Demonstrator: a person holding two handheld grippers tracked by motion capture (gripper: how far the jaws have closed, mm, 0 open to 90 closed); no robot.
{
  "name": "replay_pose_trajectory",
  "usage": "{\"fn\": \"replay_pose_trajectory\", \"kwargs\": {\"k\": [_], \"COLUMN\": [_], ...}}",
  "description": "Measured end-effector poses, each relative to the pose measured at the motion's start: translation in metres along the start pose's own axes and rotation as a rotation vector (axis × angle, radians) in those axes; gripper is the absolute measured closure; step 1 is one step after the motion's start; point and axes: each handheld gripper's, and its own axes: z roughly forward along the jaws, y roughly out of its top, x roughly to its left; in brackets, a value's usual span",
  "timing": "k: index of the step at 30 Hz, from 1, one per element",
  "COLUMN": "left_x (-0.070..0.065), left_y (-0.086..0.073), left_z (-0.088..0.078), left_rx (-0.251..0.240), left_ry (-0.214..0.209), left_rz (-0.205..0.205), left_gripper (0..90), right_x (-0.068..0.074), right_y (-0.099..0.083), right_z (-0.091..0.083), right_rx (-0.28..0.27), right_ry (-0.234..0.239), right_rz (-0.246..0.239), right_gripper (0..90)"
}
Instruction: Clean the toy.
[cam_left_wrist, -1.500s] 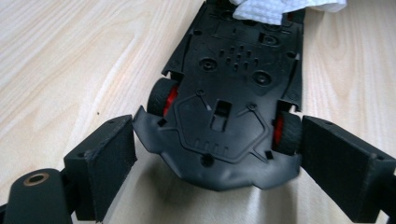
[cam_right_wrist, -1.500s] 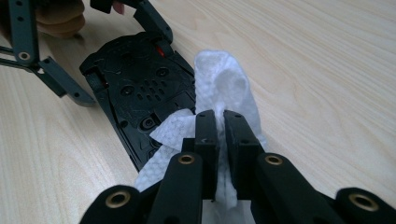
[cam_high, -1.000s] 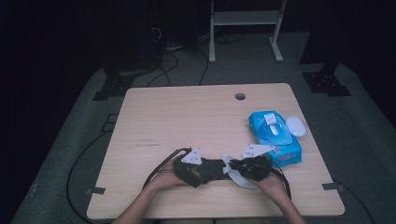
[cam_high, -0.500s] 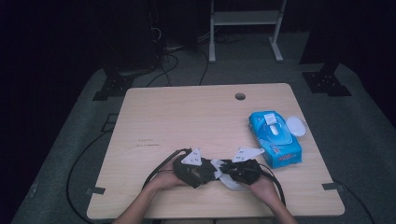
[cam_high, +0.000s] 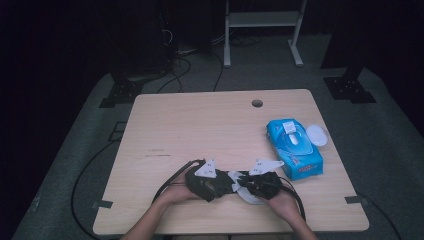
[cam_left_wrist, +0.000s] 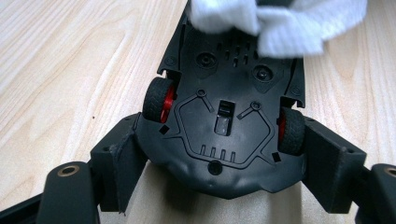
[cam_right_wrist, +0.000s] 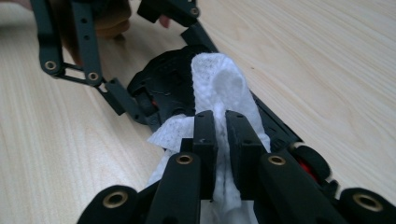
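**Underside of toy car being wiped**

The toy car (cam_left_wrist: 224, 116) is held belly-up at the near edge of the desk (cam_high: 200, 125), clamped by its sides in the left tool (cam_high: 207, 182). A white wipe (cam_right_wrist: 219, 88) is pinched in the right tool (cam_right_wrist: 222, 126), its jaws pressed together. Light strokes along the chassis are advised, with the clamp kept firm.
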Motion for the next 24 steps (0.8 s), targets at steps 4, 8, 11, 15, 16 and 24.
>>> {"fn": "replay_pose_trajectory", "kwargs": {"k": [4,8,11,15,16,24], "left_x": [0.001,0.001,0.001,0.001,0.001,0.001], "left_y": [0.000,0.000,0.000,-0.001,-0.001,0.000], "left_z": [0.000,0.000,0.000,-0.002,-0.002,0.000], "left_rx": [0.000,0.001,0.002,0.007,0.008,0.002], "left_ry": [-0.007,-0.007,-0.003,-0.002,-0.002,0.000], "left_rz": [-0.005,0.000,0.003,0.000,0.000,-0.002], "left_gripper": [22.9,22.9,22.9,22.9,22.9,22.9], "right_x": [-0.003,-0.008,-0.003,0.000,-0.003,-0.004], "right_y": [-0.002,-0.008,-0.005,-0.002,-0.003,-0.003], "right_z": [-0.004,-0.012,-0.007,-0.005,-0.006,-0.003], "right_rx": [0.014,0.012,0.001,0.012,0.014,-0.007], "right_ry": [-0.022,-0.050,-0.026,-0.018,-0.022,-0.013], "right_rz": [-0.003,0.018,0.021,0.002,0.013,0.054], "right_gripper": [82.7,83.0,82.8,82.5,82.6,82.5]}}
